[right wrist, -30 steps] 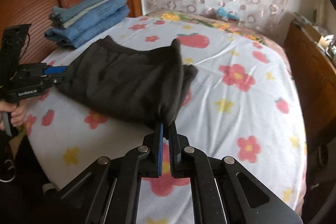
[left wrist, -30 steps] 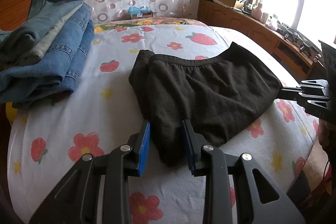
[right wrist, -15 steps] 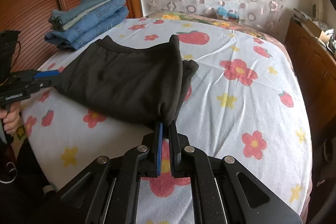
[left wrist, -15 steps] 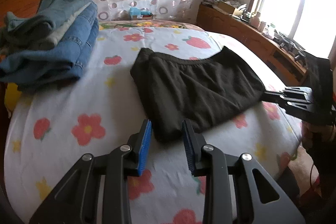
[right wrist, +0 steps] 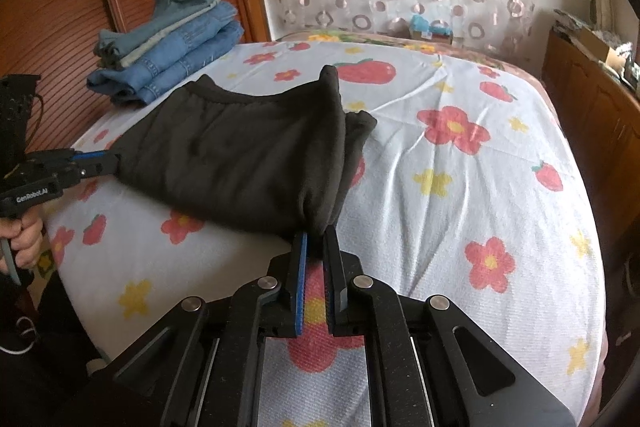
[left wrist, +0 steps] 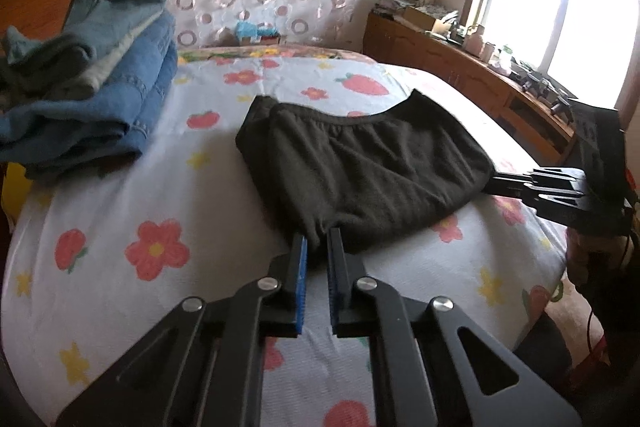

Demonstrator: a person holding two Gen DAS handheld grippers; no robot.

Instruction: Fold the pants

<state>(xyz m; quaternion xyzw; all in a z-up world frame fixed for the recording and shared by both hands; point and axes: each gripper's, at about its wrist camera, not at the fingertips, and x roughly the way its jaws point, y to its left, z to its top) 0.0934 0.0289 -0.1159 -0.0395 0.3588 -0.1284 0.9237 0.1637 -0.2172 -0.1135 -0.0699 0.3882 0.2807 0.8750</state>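
My left gripper (left wrist: 318,245) is pinched tight on the near corner of the black pants (left wrist: 360,167), cloth bunched between its blue pads. My right gripper (right wrist: 314,239) is clamped narrow on the opposite near corner, fabric gathered at its tips. The pants lie already folded over at the centre of the flowered bedsheet (right wrist: 460,187), waistband toward twelve o'clock, with the stack of folded jeans (left wrist: 92,83) at ten o'clock, well apart from them.

What worries me: both grips sit on small gathered tufts right at the hem, so when I lift for the next fold a corner may slip out, or I may hold only the top layer and leave the under layer dragging. Uneven lifting would skew the fold, and sweeping too far left could nudge the jeans
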